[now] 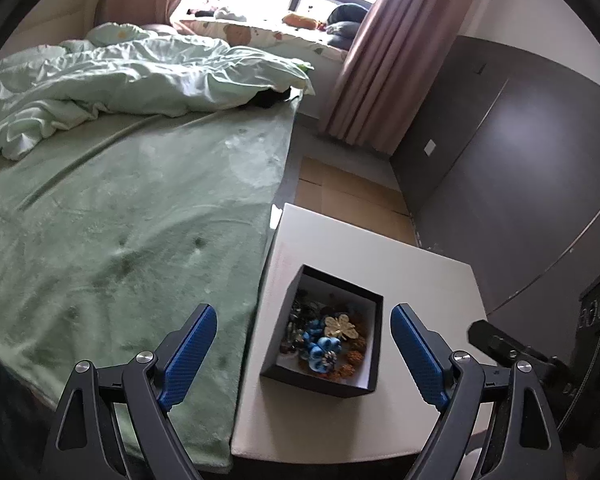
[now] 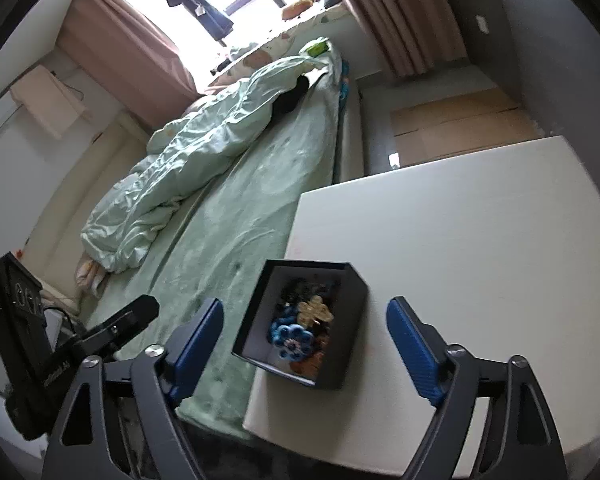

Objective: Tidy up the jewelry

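While both the left gripper (image 1: 303, 344) and right gripper (image 2: 305, 339) hang spread wide and empty, the black box (image 1: 370, 364) of jewelry (image 1: 324, 340) sits just ahead between their jaws — likely light, stiff-walled cardboard, best pinched across opposite sides.

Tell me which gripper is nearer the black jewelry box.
Too close to call. The left gripper and the right gripper both hang open just short of the black jewelry box, touching nothing.

Black box (image 1: 324, 382) with white lining on a white table (image 1: 420, 280); blue flowers (image 1: 320, 352), gold butterfly (image 1: 342, 326); green bedspread (image 1: 120, 220); pink curtains (image 1: 380, 60).
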